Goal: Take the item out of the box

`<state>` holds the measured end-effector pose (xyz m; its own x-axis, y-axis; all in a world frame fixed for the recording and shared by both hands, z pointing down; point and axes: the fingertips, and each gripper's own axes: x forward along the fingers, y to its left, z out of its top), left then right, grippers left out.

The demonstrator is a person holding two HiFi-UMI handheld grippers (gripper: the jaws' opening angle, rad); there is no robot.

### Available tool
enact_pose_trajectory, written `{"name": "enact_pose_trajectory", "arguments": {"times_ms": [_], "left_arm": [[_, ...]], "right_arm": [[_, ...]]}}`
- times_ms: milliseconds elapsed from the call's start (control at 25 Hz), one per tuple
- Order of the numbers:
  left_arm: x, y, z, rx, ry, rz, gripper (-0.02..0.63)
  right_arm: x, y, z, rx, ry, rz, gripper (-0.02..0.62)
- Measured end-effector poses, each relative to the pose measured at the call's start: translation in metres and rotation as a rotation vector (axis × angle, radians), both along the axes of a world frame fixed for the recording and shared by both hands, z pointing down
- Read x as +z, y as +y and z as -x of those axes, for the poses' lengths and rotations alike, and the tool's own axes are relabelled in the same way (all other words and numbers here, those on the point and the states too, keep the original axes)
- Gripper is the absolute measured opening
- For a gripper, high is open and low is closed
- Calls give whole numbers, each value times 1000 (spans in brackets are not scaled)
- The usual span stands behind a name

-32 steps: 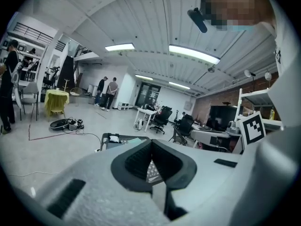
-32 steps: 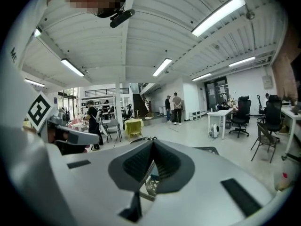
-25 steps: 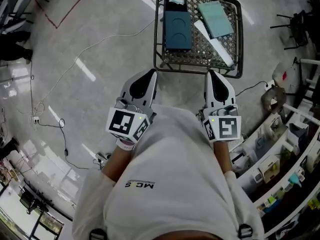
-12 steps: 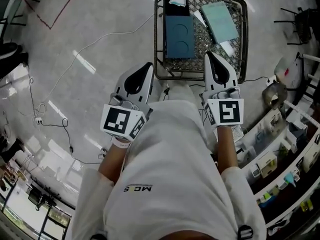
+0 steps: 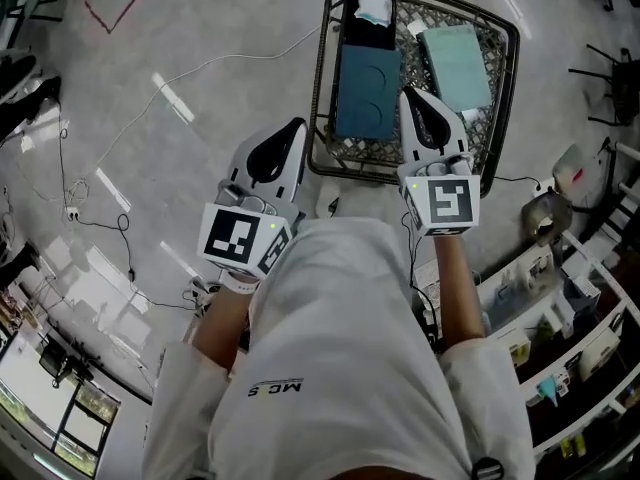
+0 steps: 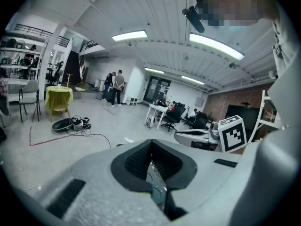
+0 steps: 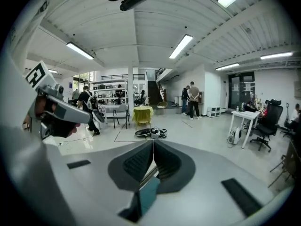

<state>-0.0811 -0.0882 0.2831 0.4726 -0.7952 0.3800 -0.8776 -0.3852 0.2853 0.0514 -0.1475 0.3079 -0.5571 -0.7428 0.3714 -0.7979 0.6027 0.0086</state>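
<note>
A dark blue box (image 5: 367, 80) with two round recesses lies in a wire basket (image 5: 322, 88) at the top of the head view. A white crumpled item (image 5: 374, 6) sits at the box's far end. A teal flat piece (image 5: 456, 60) lies to its right. My right gripper (image 5: 408, 95) is shut and empty, its tip over the basket's near part between the box and the teal piece. My left gripper (image 5: 297, 126) is shut too, over the floor just left of the basket. In the right gripper view a teal surface (image 7: 148, 194) shows below the closed jaws.
Cables (image 5: 120, 128) trail across the glossy floor to the left. Shelving with small items (image 5: 570, 338) runs along the right. The gripper views show a yellow-draped table (image 7: 142, 113), chairs, desks and standing people (image 6: 115, 88) far off in a large hall.
The person has stepped toward the basket. My right gripper has come from short of the basket's near rim to over its inside; the left has stayed beside it over the floor.
</note>
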Motion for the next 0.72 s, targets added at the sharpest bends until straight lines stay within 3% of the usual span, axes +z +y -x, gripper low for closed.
{"name": "enact_pose_trajectory", "arguments": {"times_ms": [280,360,440,720], "left_arm": [[48,-38,-6,-42,10,43,25],[67,-47,-10,-46,5,60,25],[82,-53,-12,-68,2,80,25],[124,-73,0,-115,7,136,25]], "right_arm": [[57,-56,17,-111,49,57,23],[78,-72,18,-122,63,71,64],[98,-85,18,-141,84,83,66],[158,-127,39,-229,172,126,81]]}}
